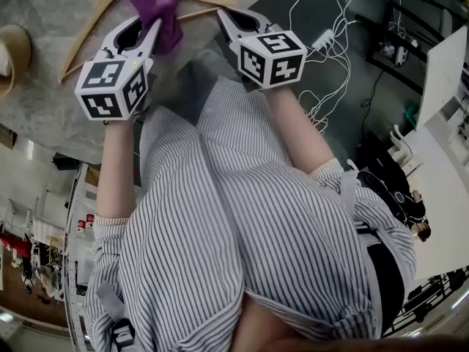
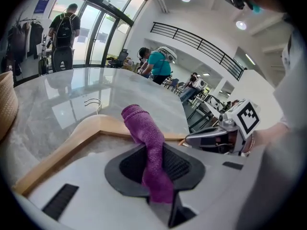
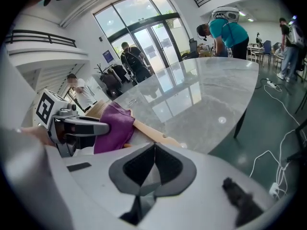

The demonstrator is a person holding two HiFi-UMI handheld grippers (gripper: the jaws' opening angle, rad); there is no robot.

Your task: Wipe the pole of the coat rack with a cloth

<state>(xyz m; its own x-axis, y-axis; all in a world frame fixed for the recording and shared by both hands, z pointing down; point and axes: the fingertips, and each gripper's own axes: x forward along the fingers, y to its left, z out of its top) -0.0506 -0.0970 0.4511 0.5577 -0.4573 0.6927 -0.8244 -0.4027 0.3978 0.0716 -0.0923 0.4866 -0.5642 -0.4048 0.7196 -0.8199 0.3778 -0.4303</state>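
Purple cloth (image 1: 155,12) is pinched between the jaws of the left gripper (image 1: 150,29) and hangs over a wooden hanger (image 1: 82,41) that lies on the marble table (image 1: 51,6). The right gripper (image 1: 229,19) is held just beside it, jaws pressed together with nothing between them.

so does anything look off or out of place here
Nothing spilled or broken. The wooden hanger lies flat on the marble table rather than hanging. The left gripper has its jaws clamped on the purple cloth. White cables sprawl in a tangle across the floor.
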